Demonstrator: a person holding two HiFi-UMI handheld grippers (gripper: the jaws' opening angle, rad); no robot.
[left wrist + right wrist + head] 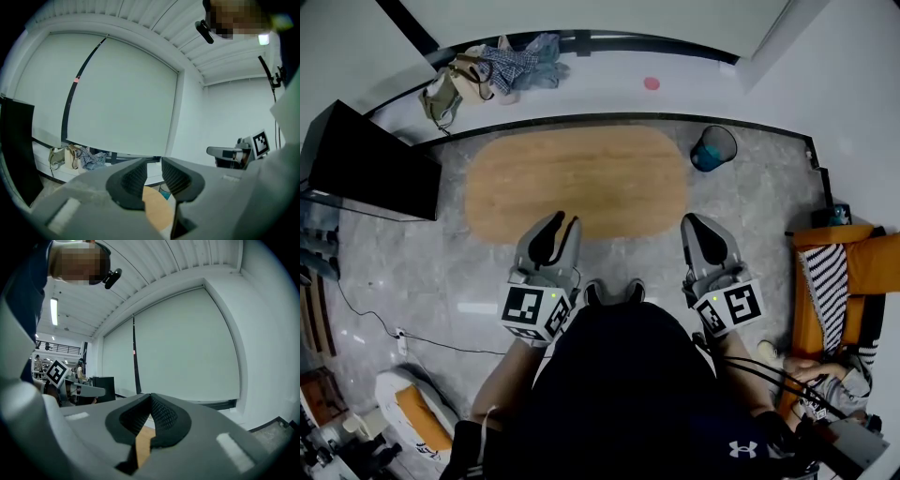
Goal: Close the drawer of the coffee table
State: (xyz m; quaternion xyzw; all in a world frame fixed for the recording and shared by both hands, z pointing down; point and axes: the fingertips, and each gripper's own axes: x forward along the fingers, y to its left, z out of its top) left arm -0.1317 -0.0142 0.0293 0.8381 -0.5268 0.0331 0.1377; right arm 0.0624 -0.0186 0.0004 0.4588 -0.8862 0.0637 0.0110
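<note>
Left hand-held gripper (558,230) (153,161): jaws spread, nothing between them, tips at near edge of coffee table (581,178). Right hand-held gripper (701,232) (151,395): jaws pressed together, empty, at same edge near table's right end. Two held side by side, well apart, shoes (614,292) between them (head view). Drawer: hidden under oval wooden top, open or shut cannot be told. Blue bin (713,147) on floor just beyond right hand-held gripper. Black cabinet (370,159) well left of left one.
</note>
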